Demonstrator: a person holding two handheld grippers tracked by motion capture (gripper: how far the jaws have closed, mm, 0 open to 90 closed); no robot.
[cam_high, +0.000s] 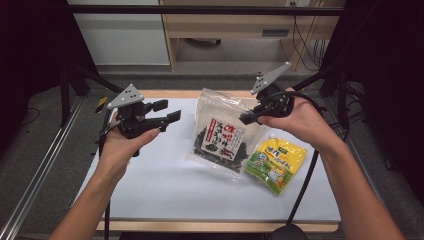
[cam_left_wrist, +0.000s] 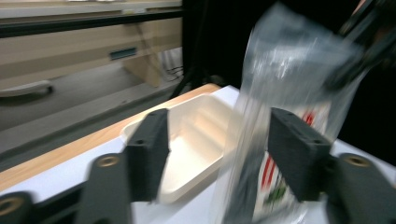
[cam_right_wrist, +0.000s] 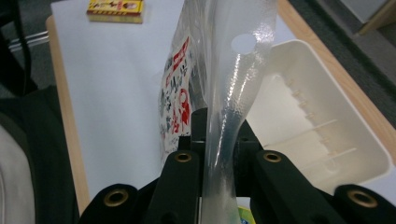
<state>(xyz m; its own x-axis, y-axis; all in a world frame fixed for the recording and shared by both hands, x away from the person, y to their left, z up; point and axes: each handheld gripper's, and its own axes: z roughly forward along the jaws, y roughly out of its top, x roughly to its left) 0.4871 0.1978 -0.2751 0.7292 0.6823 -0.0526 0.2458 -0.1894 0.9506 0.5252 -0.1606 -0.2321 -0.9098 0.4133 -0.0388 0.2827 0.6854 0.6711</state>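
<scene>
A clear bag of dark seaweed with a red and white label (cam_high: 224, 136) is lifted by its top edge, its bottom resting on the white table cover. My right gripper (cam_high: 248, 118) is shut on that clear edge (cam_right_wrist: 229, 79), the film pinched between its jaws (cam_right_wrist: 219, 140). My left gripper (cam_high: 170, 111) is held above the table left of the bag, open and holding nothing. In the left gripper view the bag (cam_left_wrist: 289, 70) hangs just beyond the spread jaws (cam_left_wrist: 215, 149). A white plastic tray (cam_left_wrist: 196, 135) sits behind the bag, near the far table edge (cam_right_wrist: 322, 135).
A yellow and green pouch (cam_high: 276, 162) lies flat right of the bag. A small yellow and red box (cam_right_wrist: 114, 9) lies on the cover at the top of the right gripper view. The white cover (cam_high: 165, 185) lies bare toward me. Dark frame posts flank the table.
</scene>
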